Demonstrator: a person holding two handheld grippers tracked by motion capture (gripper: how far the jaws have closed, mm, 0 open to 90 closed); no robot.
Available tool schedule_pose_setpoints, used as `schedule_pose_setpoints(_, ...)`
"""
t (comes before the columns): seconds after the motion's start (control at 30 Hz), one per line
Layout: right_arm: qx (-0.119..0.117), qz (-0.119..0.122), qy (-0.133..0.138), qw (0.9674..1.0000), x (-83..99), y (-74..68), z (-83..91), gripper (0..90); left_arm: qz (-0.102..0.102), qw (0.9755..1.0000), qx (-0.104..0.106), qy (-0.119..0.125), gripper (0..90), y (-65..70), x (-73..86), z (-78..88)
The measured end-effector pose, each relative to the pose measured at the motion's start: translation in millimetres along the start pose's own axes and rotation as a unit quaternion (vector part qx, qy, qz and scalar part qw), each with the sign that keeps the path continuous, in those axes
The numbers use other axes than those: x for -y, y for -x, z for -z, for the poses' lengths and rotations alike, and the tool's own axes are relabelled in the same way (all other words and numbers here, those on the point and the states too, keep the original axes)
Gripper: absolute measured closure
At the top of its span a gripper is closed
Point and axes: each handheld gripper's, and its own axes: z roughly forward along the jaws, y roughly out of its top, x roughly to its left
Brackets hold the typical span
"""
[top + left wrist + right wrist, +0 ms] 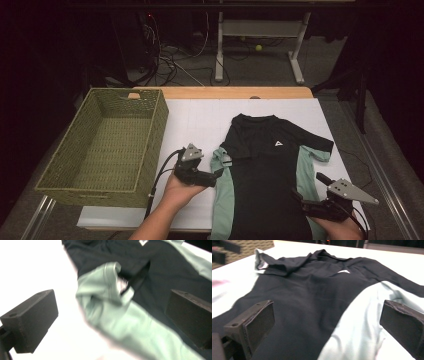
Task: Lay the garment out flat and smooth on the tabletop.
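Observation:
A black T-shirt (pixel 265 170) with mint-green side panels and a small white logo lies flat, collar away from me, on the white table top (pixel 200 120). Its sleeve on the left (pixel 222 157) is folded in over the body, mint lining up. My left gripper (pixel 218 173) sits just left of that sleeve, pointing at it. In the left gripper view the left gripper (pixel 112 307) is open, with the folded sleeve (pixel 105 290) ahead and nothing held. My right gripper (pixel 310 189) hovers low over the shirt's near right side. The right gripper (pixel 329 320) is open above the shirt (pixel 312 295).
An empty green woven basket (pixel 152 135) stands on the table's left part, close to my left hand. Beyond the table's wooden far edge (pixel 225 92) are a dark floor with cables, another table's white legs (pixel 219 60) and a yellow ball (pixel 258 48).

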Motion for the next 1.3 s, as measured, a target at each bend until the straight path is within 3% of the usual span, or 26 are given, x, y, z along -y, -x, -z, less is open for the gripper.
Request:
schedule_pose_setpoints(0.2, 0.008, -0.006, 0.006, 0.9999, 0.3, 2.7, 1.6, 0.0, -0.007, 1.0, 0.0, 0.005, 0.0, 3.3, 29.7, 16.0)
schedule_pose_setpoints(0.33, 0.016, -0.003, 0.007, 0.9999, -0.1, 2.6, 2.8, 0.0, 0.003, 1.0, 0.003, 0.009, 0.0, 1.3, 41.4, 16.7)
schedule_pose_setpoints(0.47, 0.022, -0.003, 0.009, 0.9997, 0.0, 4.5, 4.4, 0.0, -0.013, 0.9998, -0.002, 0.013, 0.0, 5.1, 42.2, 16.2)
schedule_pose_setpoints(0.8, 0.042, -0.006, 0.003, 0.9991, -2.9, 12.9, 0.0, 0.0, -0.019, 0.9993, -0.006, 0.033, 0.0, 7.7, 45.2, 19.3)
schedule_pose_setpoints(1.3, 0.067, -0.009, -0.011, 0.9977, -19.1, 30.8, -12.6, 0.0, -0.019, 0.9993, 0.002, 0.033, 0.0, 6.7, 45.2, 19.4)
